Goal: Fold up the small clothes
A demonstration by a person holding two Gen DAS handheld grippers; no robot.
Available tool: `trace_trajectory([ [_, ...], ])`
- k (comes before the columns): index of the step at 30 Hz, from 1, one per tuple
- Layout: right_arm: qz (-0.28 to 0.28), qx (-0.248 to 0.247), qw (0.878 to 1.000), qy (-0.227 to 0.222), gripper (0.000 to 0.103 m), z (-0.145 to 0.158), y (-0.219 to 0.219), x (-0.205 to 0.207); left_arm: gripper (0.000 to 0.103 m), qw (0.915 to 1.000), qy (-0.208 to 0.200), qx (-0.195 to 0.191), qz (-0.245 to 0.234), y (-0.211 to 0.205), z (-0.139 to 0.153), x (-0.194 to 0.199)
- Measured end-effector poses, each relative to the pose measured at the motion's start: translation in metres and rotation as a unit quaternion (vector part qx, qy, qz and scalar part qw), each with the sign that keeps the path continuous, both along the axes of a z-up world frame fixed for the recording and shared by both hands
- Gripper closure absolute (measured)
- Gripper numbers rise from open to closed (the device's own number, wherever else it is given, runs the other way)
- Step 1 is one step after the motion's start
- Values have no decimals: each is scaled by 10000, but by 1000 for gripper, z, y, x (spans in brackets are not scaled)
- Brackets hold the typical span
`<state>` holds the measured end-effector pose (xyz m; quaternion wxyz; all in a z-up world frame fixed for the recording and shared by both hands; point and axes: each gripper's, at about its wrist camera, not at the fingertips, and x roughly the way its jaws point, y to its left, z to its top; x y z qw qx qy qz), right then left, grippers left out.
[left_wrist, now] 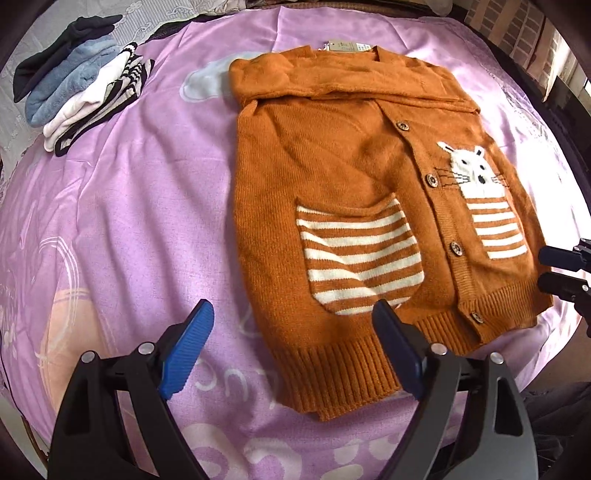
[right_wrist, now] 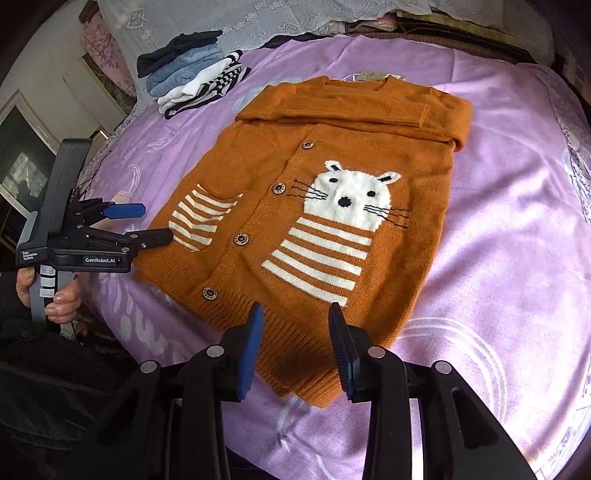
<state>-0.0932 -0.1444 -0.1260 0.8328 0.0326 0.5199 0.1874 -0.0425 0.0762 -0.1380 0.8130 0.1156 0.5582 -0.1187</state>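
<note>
- Lying flat on the bed [right_wrist: 498, 229], the orange cardigan [right_wrist: 314, 206] has its sleeves folded across the chest.
- Both jaws spread and empty: left hand-held gripper [left_wrist: 293, 347] and right hand-held gripper [right_wrist: 295, 350] hover at the hem.
- Pinch both hem corners evenly, then carry them up to the collar.

I record a lilac bedsheet [left_wrist: 122, 221], creased, printed with white loops and a peach patch at eight o'clock. From my right wrist view, a white lace cloth [right_wrist: 295, 22] borders it at twelve o'clock and a window [right_wrist: 22, 166] stands at nine. My left wrist view shows a brick wall [left_wrist: 517, 33] at one o'clock.
</note>
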Motion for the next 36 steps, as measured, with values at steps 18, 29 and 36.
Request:
trace_trajectory([
  [18, -133, 214, 9997, -38, 62, 6, -19, -2, 17, 9976, -40, -433, 547, 25, 13, -1],
  [29, 407, 76, 9983, 405, 71, -27, 9, 16, 16, 9985, 275, -219, 412, 5, -24, 4],
  [36, 365, 172, 9989, 223, 69, -4, -7, 20, 17, 9952, 53, -470, 857, 30, -3, -1],
])
